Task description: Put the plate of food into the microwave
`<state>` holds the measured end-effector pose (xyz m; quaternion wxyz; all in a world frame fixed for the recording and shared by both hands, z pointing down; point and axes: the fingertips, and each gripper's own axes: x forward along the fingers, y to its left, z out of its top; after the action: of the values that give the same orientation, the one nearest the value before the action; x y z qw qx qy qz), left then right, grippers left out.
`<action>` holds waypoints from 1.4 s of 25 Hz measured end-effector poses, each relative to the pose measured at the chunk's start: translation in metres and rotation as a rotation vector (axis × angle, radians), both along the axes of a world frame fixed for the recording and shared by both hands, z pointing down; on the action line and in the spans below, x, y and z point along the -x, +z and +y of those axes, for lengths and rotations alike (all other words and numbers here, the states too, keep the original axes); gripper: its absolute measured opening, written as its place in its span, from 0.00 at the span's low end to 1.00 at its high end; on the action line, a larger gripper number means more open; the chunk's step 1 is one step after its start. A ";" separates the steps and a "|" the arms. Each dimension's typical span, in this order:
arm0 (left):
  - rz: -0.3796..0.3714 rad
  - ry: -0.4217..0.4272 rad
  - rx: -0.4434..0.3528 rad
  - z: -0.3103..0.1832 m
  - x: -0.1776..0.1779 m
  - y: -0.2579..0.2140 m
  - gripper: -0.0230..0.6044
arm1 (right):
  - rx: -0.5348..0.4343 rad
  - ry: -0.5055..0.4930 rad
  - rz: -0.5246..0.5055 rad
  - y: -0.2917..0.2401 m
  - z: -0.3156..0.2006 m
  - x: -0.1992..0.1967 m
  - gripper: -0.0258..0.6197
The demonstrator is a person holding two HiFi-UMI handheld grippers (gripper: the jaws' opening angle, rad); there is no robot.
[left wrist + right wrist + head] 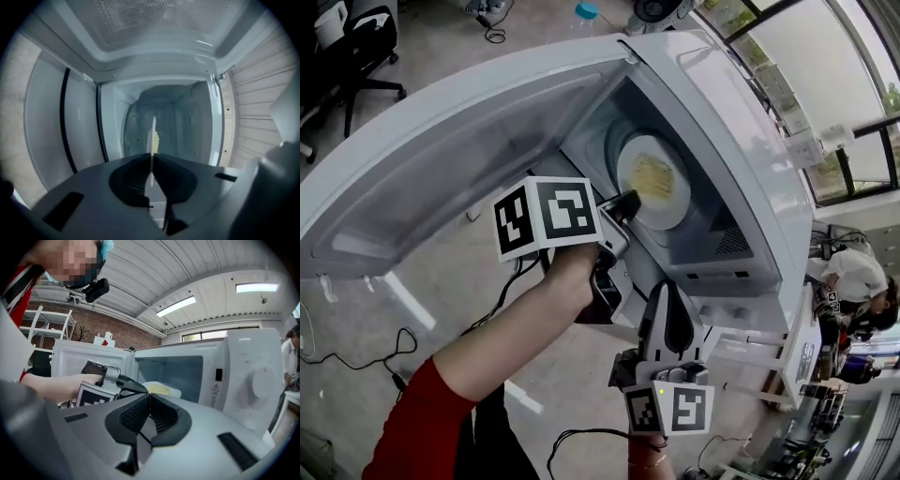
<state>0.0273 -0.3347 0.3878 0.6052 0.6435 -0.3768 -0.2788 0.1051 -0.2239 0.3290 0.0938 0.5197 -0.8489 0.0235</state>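
Clamping plate [153, 132] edge-on, left hand-held gripper [151, 158] apparently at microwave [741, 169] mouth.

The microwave [712, 122] has a smooth, glossy white casing and cavity lining. Its door [441, 159] carries a fine perforated mesh behind a smooth pane. Inside the microwave, the plate [671, 212] is glossy white, ceramic by its look, and the food [652, 174] is matt yellow. In front of the microwave, the left gripper [623, 204] and right gripper [150, 397] have matt grey plastic shells with black ribbed pads [136, 416]. The marker cube [546, 216] bears matt print. The sleeve [422, 422] is red cloth.
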 end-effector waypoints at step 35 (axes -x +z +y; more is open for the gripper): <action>-0.146 0.100 0.127 -0.065 -0.006 0.017 0.08 | -0.002 -0.009 0.034 0.001 -0.018 0.025 0.06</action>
<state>0.0331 -0.4000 0.4050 0.6288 0.6404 -0.4044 -0.1763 0.0805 -0.2415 0.3298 0.1075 0.5161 -0.8496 0.0134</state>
